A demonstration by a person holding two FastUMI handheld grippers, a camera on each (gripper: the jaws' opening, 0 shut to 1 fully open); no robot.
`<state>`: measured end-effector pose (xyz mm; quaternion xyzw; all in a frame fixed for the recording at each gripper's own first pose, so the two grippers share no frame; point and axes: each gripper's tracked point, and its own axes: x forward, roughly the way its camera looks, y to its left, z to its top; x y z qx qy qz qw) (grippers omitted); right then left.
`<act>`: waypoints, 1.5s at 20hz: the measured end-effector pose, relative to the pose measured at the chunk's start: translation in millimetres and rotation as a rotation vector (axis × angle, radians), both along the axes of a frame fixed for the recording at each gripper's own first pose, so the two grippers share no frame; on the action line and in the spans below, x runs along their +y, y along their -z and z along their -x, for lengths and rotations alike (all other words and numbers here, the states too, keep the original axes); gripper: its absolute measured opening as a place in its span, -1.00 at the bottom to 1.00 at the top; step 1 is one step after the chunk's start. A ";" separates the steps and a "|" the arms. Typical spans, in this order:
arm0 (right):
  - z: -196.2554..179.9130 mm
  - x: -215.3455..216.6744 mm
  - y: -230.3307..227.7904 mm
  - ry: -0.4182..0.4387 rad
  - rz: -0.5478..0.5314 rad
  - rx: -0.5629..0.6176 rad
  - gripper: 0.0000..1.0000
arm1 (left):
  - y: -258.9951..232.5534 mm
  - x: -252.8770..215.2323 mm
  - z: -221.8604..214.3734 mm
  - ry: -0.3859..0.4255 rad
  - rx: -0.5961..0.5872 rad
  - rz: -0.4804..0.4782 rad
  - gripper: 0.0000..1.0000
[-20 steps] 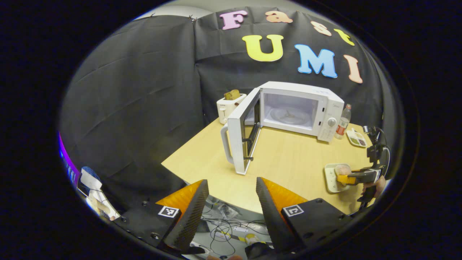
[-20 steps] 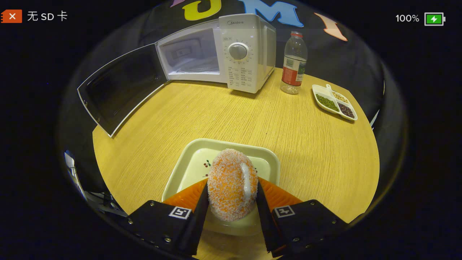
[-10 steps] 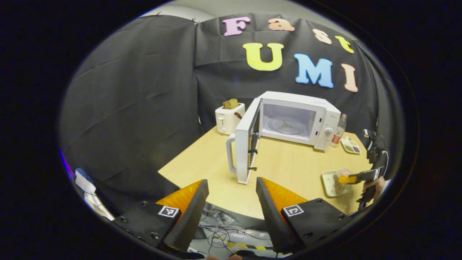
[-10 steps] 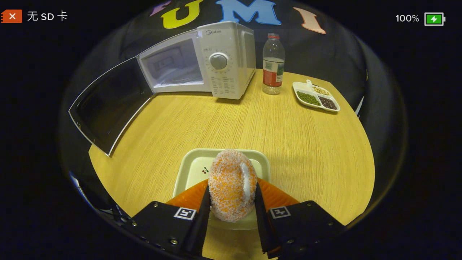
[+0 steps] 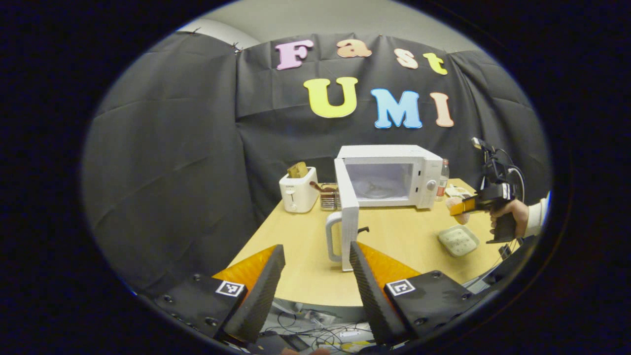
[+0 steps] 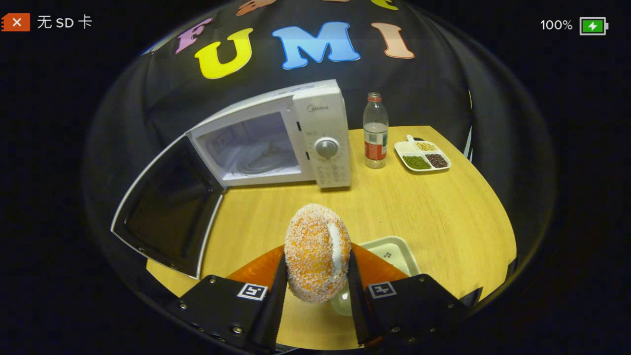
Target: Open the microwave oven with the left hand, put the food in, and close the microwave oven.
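Your right gripper [image 6: 315, 291] pinches the bun [image 6: 317, 259]; your left gripper [image 5: 315, 286] is spread, empty. Squeezing harder may crush it; clipping the microwave [image 6: 276, 143] door [image 6: 167, 222] may dislodge it.

This was a staged recording booth dressed as a kitchen: black cloth walls [image 5: 172, 148] enclosed a wooden desk [image 6: 434, 212] carrying a microwave [image 5: 389, 175], toaster [image 5: 298, 195] and bottle [image 6: 375, 130], with loose cables [image 5: 315, 333] on the floor.

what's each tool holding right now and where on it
The right tool grips the bun by its two sides, low on it, lifted off the tray. The left tool is open and holds nothing.
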<state>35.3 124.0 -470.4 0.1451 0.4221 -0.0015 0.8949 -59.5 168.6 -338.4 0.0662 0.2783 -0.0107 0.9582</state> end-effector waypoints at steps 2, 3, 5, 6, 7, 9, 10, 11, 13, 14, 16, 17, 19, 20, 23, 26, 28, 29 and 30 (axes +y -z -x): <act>-20.4 27.3 -9.2 0.014 -0.060 -0.018 0.18 | -16.3 3.4 -13.8 0.009 -0.038 0.015 0.77; -31.4 40.7 -12.4 0.030 -0.101 -0.026 0.18 | -16.2 7.0 -16.4 -0.002 -0.030 0.026 0.77; -56.3 57.1 -12.6 0.064 -0.141 -0.048 0.18 | -14.2 5.0 -22.2 -0.012 -0.030 0.063 0.79; -66.0 65.5 -9.0 0.072 -0.160 -0.048 0.18 | -10.5 5.7 -22.4 -0.014 -0.017 0.069 0.78; -74.3 75.9 -4.3 0.070 -0.177 -0.047 0.18 | -7.7 8.8 -24.6 -0.020 -0.005 0.056 0.78; -94.0 83.9 5.0 0.075 -0.186 -0.059 0.18 | -8.5 18.7 -29.0 -0.043 0.014 0.024 0.76; -104.2 87.9 11.2 0.082 -0.201 -0.059 0.17 | -8.4 19.4 -31.5 -0.052 0.022 0.011 0.76; -111.5 91.9 18.2 0.094 -0.217 -0.057 0.18 | -7.3 20.0 -34.7 -0.062 0.035 0.001 0.78; -128.7 99.4 30.5 0.109 -0.247 -0.054 0.18 | -5.3 21.6 -40.0 -0.089 0.058 -0.006 0.77; -136.6 102.2 35.9 0.112 -0.259 -0.055 0.17 | -1.2 20.4 -39.9 -0.108 0.074 -0.004 0.79; -153.5 110.3 44.0 0.122 -0.284 -0.067 0.17 | 6.8 18.9 -39.1 -0.139 0.108 -0.007 0.77; -160.5 113.1 50.4 0.135 -0.290 -0.072 0.17 | 9.1 18.3 -38.2 -0.149 0.120 -0.014 0.78; -173.1 123.6 66.9 0.158 -0.312 -0.060 0.17 | 10.0 16.4 -38.5 -0.160 0.148 -0.037 0.79; -179.1 128.7 72.6 0.169 -0.327 -0.054 0.17 | 9.0 17.2 -39.2 -0.166 0.155 -0.049 0.78; -204.1 137.8 80.8 0.194 -0.304 -0.106 0.17 | 5.3 18.6 -36.8 -0.187 0.177 -0.075 0.77; -229.7 153.5 91.6 0.196 -0.291 -0.134 0.24 | 10.5 15.3 -28.6 -0.202 0.211 -0.087 0.79; -244.0 158.2 100.2 0.219 -0.304 -0.126 0.24 | 11.5 13.6 -24.6 -0.209 0.230 -0.095 0.79; -253.0 157.2 102.0 0.238 -0.300 -0.140 0.24 | 12.6 13.1 -23.8 -0.211 0.236 -0.098 0.79; -261.0 153.1 104.2 0.261 -0.289 -0.148 0.24 | 12.8 12.5 -21.9 -0.213 0.244 -0.103 0.79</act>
